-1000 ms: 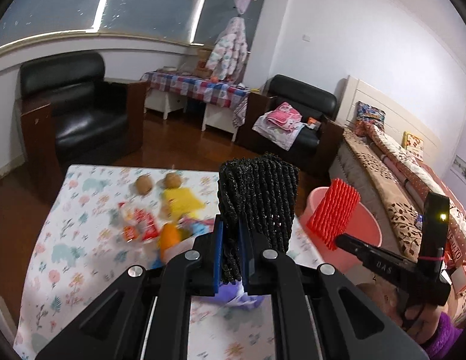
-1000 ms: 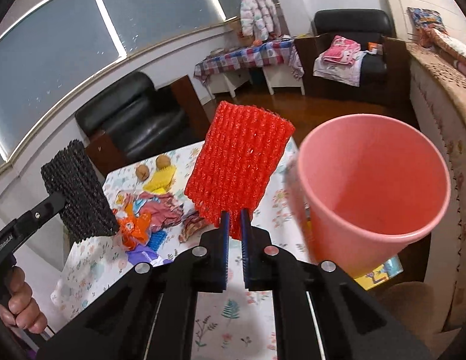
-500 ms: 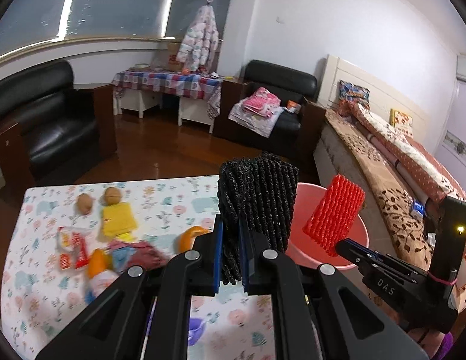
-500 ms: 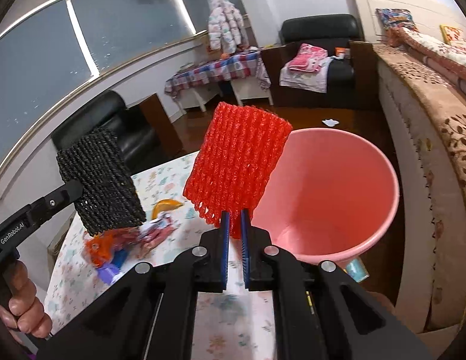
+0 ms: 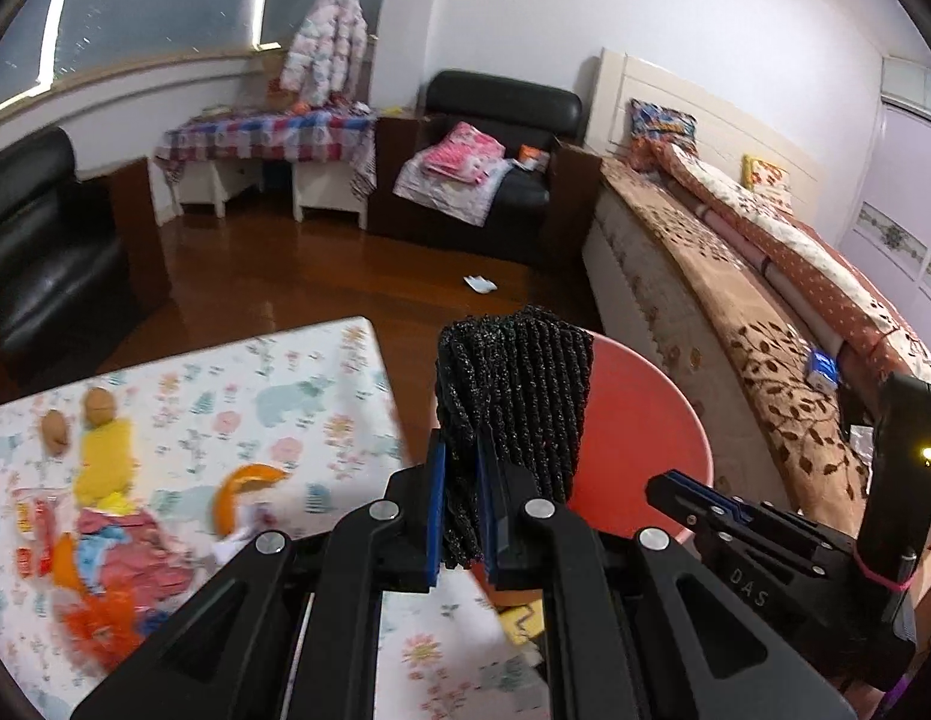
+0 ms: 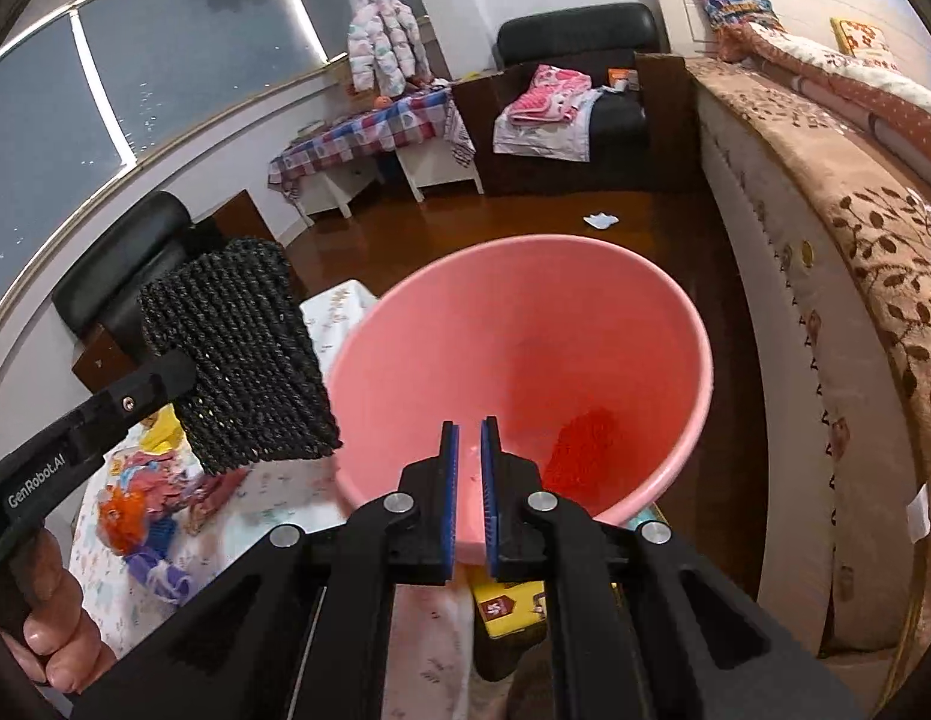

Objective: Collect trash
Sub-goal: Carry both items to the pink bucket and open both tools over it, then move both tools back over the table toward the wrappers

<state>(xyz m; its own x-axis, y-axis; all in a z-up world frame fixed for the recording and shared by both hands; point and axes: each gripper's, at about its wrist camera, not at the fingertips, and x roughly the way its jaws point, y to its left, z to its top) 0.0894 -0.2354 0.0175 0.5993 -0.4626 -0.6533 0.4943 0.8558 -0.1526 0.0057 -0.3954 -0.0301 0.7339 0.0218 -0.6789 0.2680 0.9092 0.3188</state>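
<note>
My left gripper (image 5: 461,450) is shut on a black foam net sleeve (image 5: 513,396) and holds it upright beside the pink bin (image 5: 645,438); the sleeve also shows in the right wrist view (image 6: 237,348). My right gripper (image 6: 469,429) is slightly open and empty, over the near rim of the pink bin (image 6: 699,324). A red foam net sleeve (image 6: 582,444) lies inside the bin. It is hidden in the left wrist view.
A floral-cloth table (image 5: 297,396) holds a pile of wrappers (image 5: 111,546), a yellow piece (image 5: 105,462), an orange peel (image 5: 237,492) and two walnuts (image 5: 75,414). A bed (image 6: 837,252) runs along the right. A yellow box (image 6: 507,606) lies under the bin.
My right gripper let go of the red net sleeve, which fell into the pink bin. Both grippers moved right toward the bin; the left still holds the black sleeve.
</note>
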